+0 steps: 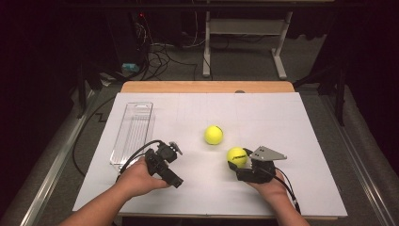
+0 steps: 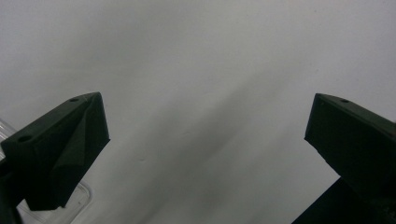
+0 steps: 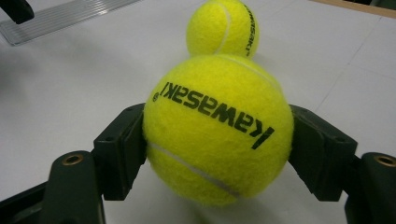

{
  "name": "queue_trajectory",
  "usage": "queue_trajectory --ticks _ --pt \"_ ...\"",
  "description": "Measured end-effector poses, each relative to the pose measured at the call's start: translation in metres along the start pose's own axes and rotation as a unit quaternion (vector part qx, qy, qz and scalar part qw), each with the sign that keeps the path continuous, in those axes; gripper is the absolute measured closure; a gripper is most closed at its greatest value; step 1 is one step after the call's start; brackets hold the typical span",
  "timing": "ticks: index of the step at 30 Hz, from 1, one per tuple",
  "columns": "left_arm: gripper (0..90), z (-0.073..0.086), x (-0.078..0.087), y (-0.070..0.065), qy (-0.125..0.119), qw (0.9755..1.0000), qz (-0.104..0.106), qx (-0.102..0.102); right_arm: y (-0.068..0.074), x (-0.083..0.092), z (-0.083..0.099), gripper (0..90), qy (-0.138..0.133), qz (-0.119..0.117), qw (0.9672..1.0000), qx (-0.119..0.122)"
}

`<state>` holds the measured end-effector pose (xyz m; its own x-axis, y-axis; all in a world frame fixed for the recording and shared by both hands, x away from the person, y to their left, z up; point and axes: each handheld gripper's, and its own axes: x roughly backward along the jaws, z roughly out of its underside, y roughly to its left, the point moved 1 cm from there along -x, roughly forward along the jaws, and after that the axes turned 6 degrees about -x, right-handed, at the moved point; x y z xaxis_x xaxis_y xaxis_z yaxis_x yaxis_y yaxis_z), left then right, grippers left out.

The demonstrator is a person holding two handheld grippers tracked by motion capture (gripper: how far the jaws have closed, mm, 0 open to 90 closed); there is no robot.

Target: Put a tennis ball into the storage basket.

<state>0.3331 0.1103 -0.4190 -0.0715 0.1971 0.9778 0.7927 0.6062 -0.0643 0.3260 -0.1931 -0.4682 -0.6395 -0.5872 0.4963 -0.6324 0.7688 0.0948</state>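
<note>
step in hand: looks like the pick-up stage. The right gripper has its fingers clamped on the nearer tennis ball, one pad on each side, so that ball is properly caught.

where the ball is: low over the white surface, right of middle and toward the person's side. Can't quite tell if it's lifted clear or just resting.

second ball: the other tennis ball sits free, just beyond and left of the held one, near but not touching in the high view.

left gripper: the left gripper has its fingers spread wide with nothing between them, just bare surface under it. It hangs right beside the near end of the clear tray.

next move, my guess: the ball goes to that tray, so it calls for a lift and a carry leftward. The free ball lies pretty much on that line, so go over it or around on the near side.

edges: the tray is long and narrow with low walls, and sits near the left edge of the surface, so the drop needs to be centred or the ball rolls out.

open room: plenty of bare surface in the middle and at the back. The left hand crowds the tray's near end, so it may want to shift first.
</note>
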Motion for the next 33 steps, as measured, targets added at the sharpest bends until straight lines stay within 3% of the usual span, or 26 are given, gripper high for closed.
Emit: queue_trajectory --ticks 3,5,18,33 --pt "0.6 -0.006 0.004 0.000 0.003 0.9999 0.010 0.003 0.004 -0.001 0.000 26.5 -0.002 -0.005 1.0000 0.003" --pt "0.6 -0.008 0.007 0.001 0.007 1.0000 0.004 0.001 0.006 -0.002 0.000 26.5 -0.002 -0.008 0.9999 0.007" --pt "0.6 -0.023 0.034 -0.006 -0.015 0.9998 0.014 -0.004 0.023 -0.009 -0.004 26.4 -0.008 -0.030 0.9994 0.014" --pt "0.6 -0.047 0.037 -0.024 -0.013 0.9993 0.024 -0.024 0.044 -0.015 -0.005 26.5 -0.010 -0.056 0.9979 0.029"
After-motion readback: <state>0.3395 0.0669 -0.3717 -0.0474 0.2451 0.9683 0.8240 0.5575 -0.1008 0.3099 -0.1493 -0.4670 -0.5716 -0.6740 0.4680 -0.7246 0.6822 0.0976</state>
